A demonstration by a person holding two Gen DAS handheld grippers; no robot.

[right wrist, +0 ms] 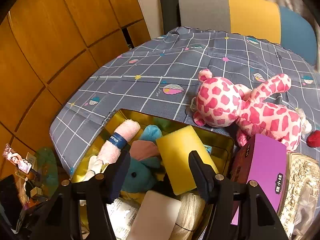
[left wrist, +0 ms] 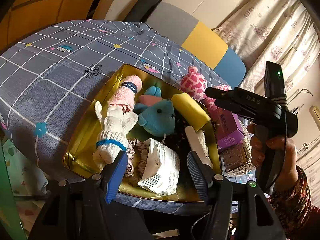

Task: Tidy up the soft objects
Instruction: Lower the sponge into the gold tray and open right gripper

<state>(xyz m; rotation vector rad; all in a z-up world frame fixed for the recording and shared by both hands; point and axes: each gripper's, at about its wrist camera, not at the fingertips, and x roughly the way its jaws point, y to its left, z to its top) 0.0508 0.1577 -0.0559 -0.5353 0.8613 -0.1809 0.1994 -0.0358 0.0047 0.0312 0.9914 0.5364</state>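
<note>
Left wrist view: one gold metal tin [left wrist: 84,140] sits on the grey grid-patterned bedspread [left wrist: 60,64], packed with soft things. Counted inside: one rolled pink fluffy towel with a blue band [left wrist: 128,94] at 11 o'clock, one white knitted glove with a blue cuff [left wrist: 114,128] at 9, one blue plush toy [left wrist: 158,118] in the middle, one yellow foam sponge [left wrist: 190,110] at 2, one grey satin scrunchie [left wrist: 138,156] and one white printed packet [left wrist: 162,170] at 6. The left gripper [left wrist: 158,172] stands wide above the packet, pads touching nothing. The right gripper [right wrist: 160,172], seen from its own camera, gapes partway over the sponge and blue toy, gripping neither. Outside the tin at 2 o'clock lie one pink-and-white spotted plush bear [right wrist: 240,108] and one purple cardboard box [right wrist: 264,172].
</note>
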